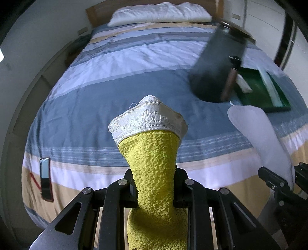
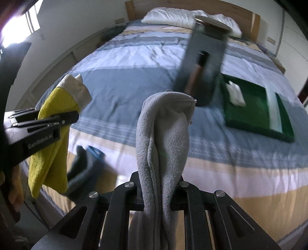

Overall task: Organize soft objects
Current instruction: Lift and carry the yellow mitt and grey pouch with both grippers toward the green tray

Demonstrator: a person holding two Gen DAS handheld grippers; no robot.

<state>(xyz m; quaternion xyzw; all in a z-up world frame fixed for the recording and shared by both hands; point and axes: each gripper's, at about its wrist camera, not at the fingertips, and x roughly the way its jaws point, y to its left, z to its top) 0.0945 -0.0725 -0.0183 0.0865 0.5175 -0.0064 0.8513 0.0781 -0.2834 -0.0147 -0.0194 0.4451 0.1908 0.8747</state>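
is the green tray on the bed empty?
No: a small white folded item already lies in the green tray on the bed.

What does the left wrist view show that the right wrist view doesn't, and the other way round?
Only the left wrist view shows the dark phone with a red edge lying on the striped bedspread.

Only the right wrist view shows a dark grey and blue soft item at the bed's near edge.

Both show the left gripper shut on the yellow terry cloth with a white woven band, the right gripper shut on the grey fleece cloth, the green tray, the dark cylindrical container and the white pillow.
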